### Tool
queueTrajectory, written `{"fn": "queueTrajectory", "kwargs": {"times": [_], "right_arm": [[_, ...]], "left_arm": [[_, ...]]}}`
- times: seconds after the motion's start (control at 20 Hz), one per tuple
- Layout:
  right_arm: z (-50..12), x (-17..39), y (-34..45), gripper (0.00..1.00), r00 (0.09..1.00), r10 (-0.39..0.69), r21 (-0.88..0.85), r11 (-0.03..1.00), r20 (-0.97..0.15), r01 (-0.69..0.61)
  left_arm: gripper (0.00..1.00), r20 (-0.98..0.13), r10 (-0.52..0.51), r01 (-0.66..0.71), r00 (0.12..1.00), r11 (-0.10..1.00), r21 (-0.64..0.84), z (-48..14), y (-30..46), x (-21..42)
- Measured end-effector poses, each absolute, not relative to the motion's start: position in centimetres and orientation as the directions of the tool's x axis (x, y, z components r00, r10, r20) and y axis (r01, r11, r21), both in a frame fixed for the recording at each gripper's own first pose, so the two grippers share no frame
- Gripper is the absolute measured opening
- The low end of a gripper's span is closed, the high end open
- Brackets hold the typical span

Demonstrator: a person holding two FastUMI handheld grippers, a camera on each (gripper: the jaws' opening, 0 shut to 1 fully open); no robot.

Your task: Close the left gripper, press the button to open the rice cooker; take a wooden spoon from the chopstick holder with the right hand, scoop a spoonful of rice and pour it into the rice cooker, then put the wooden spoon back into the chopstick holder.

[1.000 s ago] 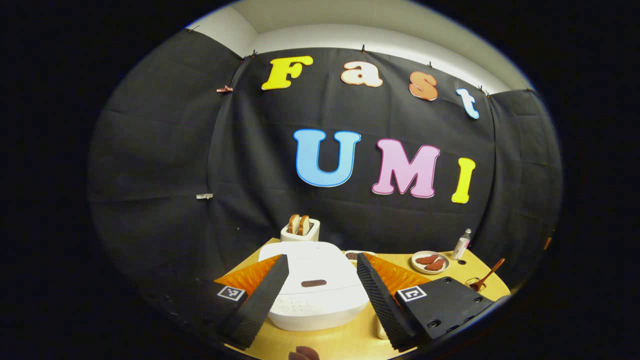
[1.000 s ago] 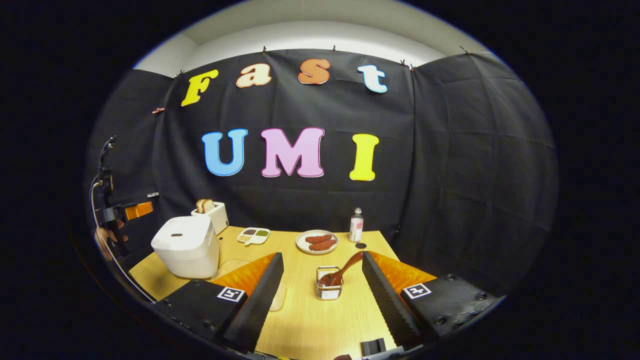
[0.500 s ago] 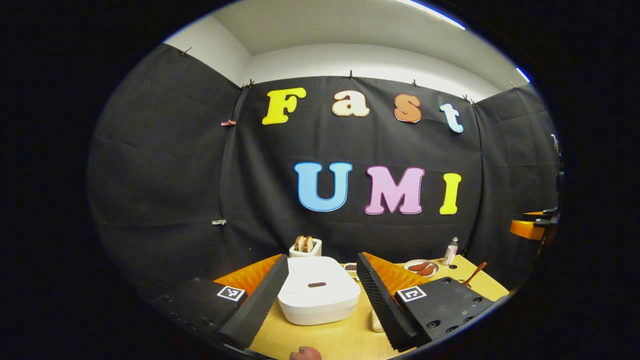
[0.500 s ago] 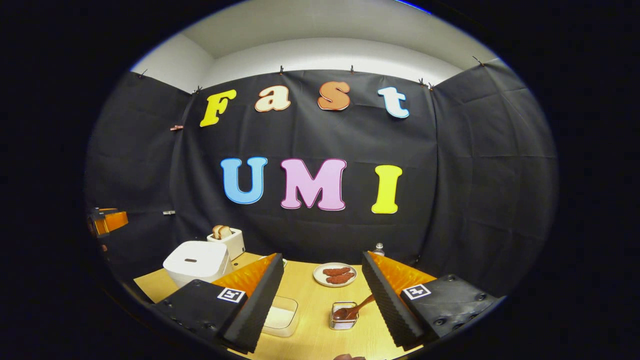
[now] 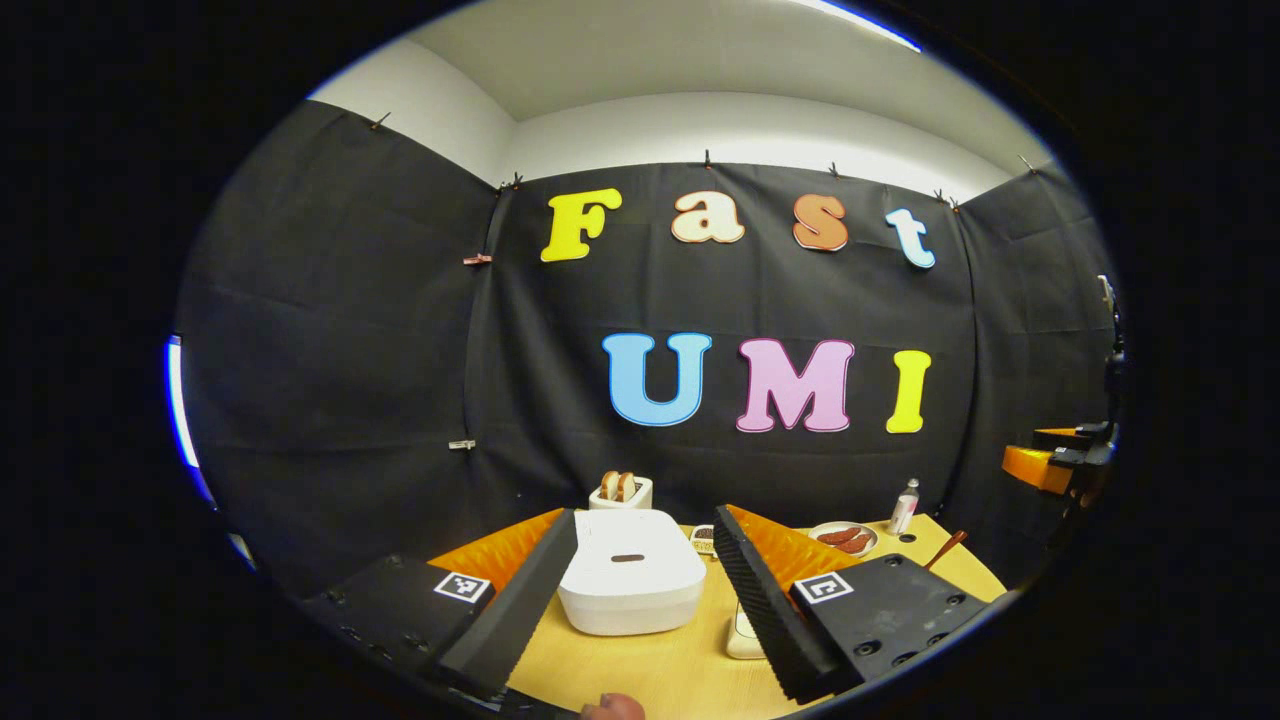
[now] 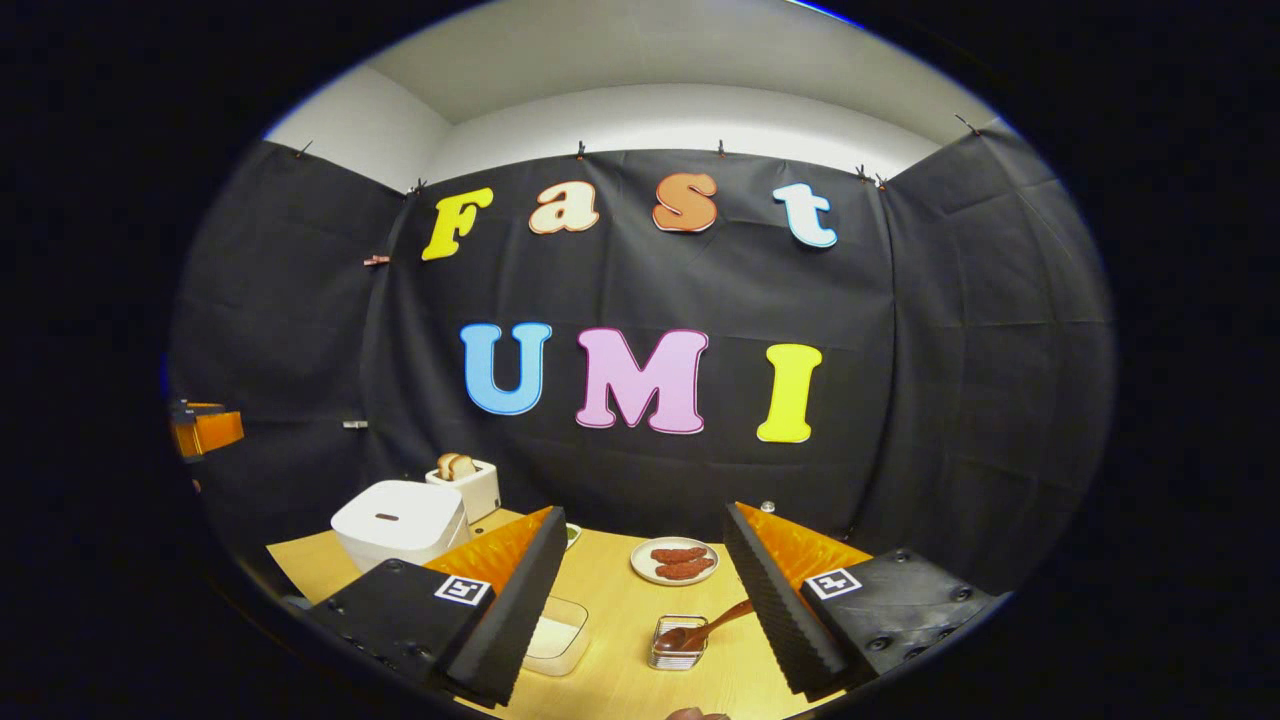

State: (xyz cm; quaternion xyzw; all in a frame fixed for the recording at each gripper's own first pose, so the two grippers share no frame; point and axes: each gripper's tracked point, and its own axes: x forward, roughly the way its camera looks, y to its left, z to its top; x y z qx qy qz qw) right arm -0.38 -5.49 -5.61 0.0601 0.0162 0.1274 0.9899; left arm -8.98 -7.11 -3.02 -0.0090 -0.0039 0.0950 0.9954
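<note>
The white rice cooker [image 5: 630, 585], lid down, stands on the wooden table [image 5: 660, 670] straight ahead of my left gripper [image 5: 645, 518], which hangs open well short of it with nothing between its fingers. In the right gripper view the cooker [image 6: 400, 522] is at the far left. A wire chopstick holder [image 6: 678, 648] holds the wooden spoon [image 6: 708, 630], whose handle leans right. My right gripper [image 6: 645, 512] is open, above and behind the holder. A clear rice container [image 6: 555, 635] sits partly behind its left finger.
A toaster with bread [image 5: 622, 490] stands behind the cooker. A plate of sausages [image 6: 680, 562], a small bottle [image 5: 905, 505] and a small dish [image 5: 703, 540] are at the table's back. The other gripper shows at the right edge [image 5: 1050, 465].
Both grippers have drawn back and tilted up, so the cooker and the chopstick holder sit lower and smaller. Both stay open and nothing on the table has moved.
</note>
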Motion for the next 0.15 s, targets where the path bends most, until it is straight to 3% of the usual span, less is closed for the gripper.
{"fn": "queueTrajectory", "kwargs": {"times": [0.15], "right_arm": [[-5.75, -0.34, -6.46, 0.98, 0.966, 0.256, 0.117, 0.96, -0.016, -0.253]], "left_arm": [[0.95, 0.008, 0.207, -0.206, 0.978, 0.977, -0.048, -2.9, -7.85, -9.39]]}}
